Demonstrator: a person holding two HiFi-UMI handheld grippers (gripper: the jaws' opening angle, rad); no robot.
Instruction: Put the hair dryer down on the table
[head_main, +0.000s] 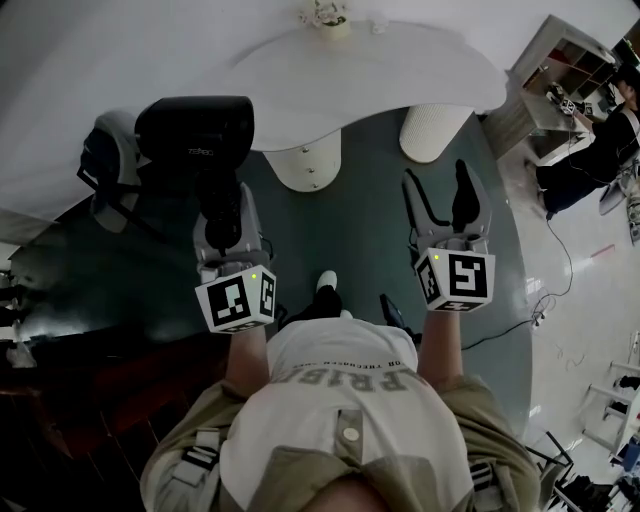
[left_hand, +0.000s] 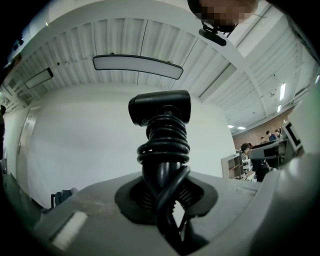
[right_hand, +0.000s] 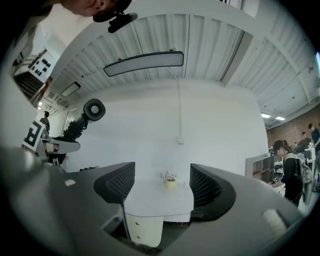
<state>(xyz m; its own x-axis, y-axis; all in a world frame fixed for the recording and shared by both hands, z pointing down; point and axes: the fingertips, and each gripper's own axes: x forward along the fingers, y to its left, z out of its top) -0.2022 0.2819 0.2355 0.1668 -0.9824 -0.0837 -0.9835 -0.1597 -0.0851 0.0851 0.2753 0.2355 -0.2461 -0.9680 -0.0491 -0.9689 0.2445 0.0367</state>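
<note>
A black hair dryer (head_main: 195, 130) is held upright above the dark floor, short of the white table (head_main: 420, 75). My left gripper (head_main: 222, 222) is shut on its handle, around which the black cord (left_hand: 164, 150) is wound in coils. In the left gripper view the dryer's head (left_hand: 160, 107) stands above the jaws of the left gripper (left_hand: 163, 202). My right gripper (head_main: 447, 198) is level beside it, open and holding nothing. In the right gripper view the open right gripper (right_hand: 162, 187) faces the table (right_hand: 155, 197), and the hair dryer (right_hand: 86, 118) shows at far left.
The white table stands on pale pedestals (head_main: 305, 160) and bears a small potted plant (head_main: 330, 20) at its far edge. A dark chair (head_main: 108, 165) stands at the left. A person (head_main: 590, 150) and shelves (head_main: 565, 60) are at the right.
</note>
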